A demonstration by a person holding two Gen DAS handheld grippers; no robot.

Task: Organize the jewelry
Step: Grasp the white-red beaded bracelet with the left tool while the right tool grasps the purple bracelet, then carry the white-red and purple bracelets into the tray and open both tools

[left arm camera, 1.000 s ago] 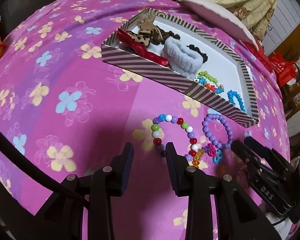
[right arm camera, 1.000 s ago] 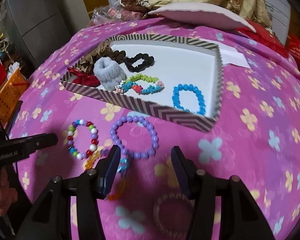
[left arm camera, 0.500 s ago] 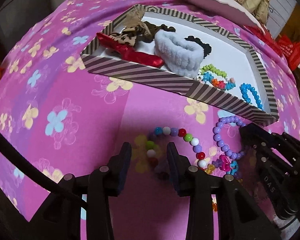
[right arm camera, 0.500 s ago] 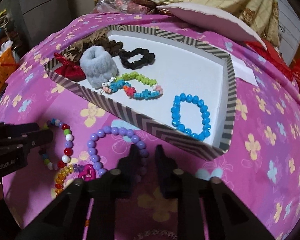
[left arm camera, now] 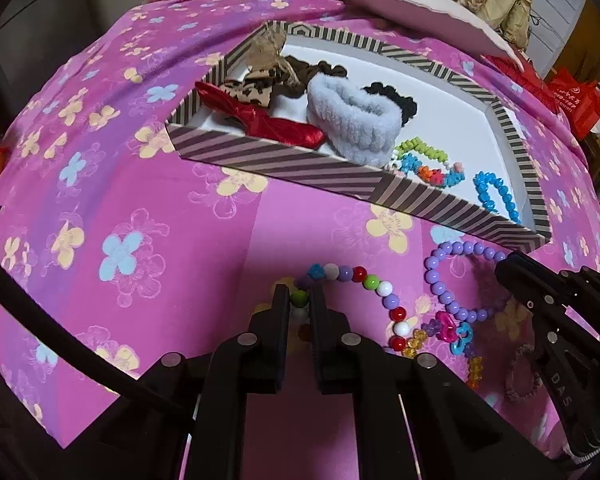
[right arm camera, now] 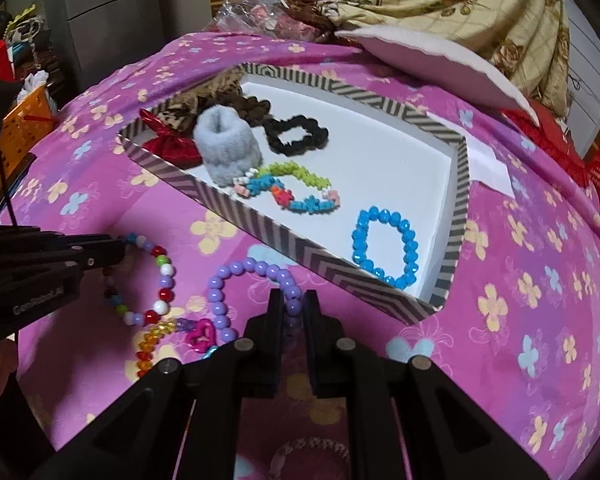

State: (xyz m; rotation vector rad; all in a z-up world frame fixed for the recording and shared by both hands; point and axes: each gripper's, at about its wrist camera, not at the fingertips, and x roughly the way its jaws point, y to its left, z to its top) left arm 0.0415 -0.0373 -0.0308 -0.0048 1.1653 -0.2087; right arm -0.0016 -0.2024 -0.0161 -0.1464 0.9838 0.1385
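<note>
A striped tray [left arm camera: 284, 164] [right arm camera: 300, 248] on the pink flowered cloth holds hair ties, a grey scrunchie [right arm camera: 228, 148], a blue bead bracelet [right arm camera: 384, 246] and a green-and-blue one [right arm camera: 292, 188]. In front of it lie a multicoloured bead bracelet [left arm camera: 380, 300] [right arm camera: 162, 280] and a purple bead bracelet [left arm camera: 440, 280] [right arm camera: 236, 280]. My left gripper [left arm camera: 299, 300] is shut on the multicoloured bracelet's left side. My right gripper [right arm camera: 292, 304] is shut on the purple bracelet's right side. A small chain of pink heart, blue and orange charms [left arm camera: 448, 328] [right arm camera: 180, 332] lies beside both bracelets.
A thin coiled hair ring [left arm camera: 524, 372] [right arm camera: 312, 456] lies on the cloth near the front. A white pillow [right arm camera: 440, 64] and a patterned blanket [right arm camera: 440, 4] lie behind the tray. An orange basket [right arm camera: 20, 120] stands off the left edge.
Both grippers moved forward and down to the bracelets and closed: the left on the multicoloured bracelet, the right on the purple one. Both were open a second ago.
</note>
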